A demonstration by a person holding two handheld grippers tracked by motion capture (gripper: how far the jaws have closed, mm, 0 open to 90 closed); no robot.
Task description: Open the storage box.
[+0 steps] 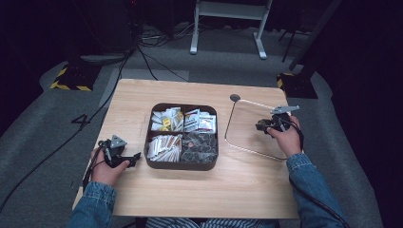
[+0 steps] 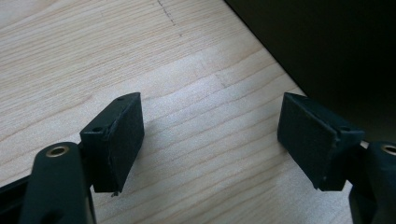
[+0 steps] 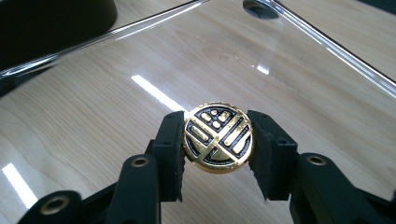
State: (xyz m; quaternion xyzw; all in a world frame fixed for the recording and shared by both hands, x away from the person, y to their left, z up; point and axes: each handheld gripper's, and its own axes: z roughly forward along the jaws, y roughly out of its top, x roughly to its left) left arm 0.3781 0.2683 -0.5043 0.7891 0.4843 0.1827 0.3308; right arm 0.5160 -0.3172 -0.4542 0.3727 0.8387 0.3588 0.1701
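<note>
The right gripper (image 3: pixel 217 140) pinches a round gold-and-black coin (image 3: pixel 218 138) between its two black jaws, one jaw pressed against each side of the coin's rim. The coin's patterned face, with raised gold bars and dots on a black ground, is turned toward the gripper's camera. It hangs above a clear glass tray (image 3: pixel 327 44) with a shiny raised rim that lies flat on the wooden tabletop (image 3: pixel 56 121); whether the coin touches the glass cannot be told.

In the high view the right gripper (image 1: pixel 262 125) sits over the right part of the tabletop (image 1: pixel 247 190), inside the outline of the glass tray (image 1: pixel 230 135), with the person's right hand (image 1: pixel 286 138) wrapped around it and a denim sleeve (image 1: pixel 309 183) behind. A small dark round disc (image 1: pixel 235 98) lies just beyond the tray's far left corner.

At the middle of the tabletop stands a dark brown square organiser box (image 1: pixel 180 164) with four compartments, filled with sachets and packets (image 1: pixel 166 119).

The left gripper (image 1: pixel 136 157) rests near the box's left wall, held low by the left hand (image 1: pixel 107 170). In the left gripper view its jaws stand spread wide apart with nothing between them, over bare wood, and the box's dark wall (image 2: pixel 336 46) rises close ahead on the right.
</note>
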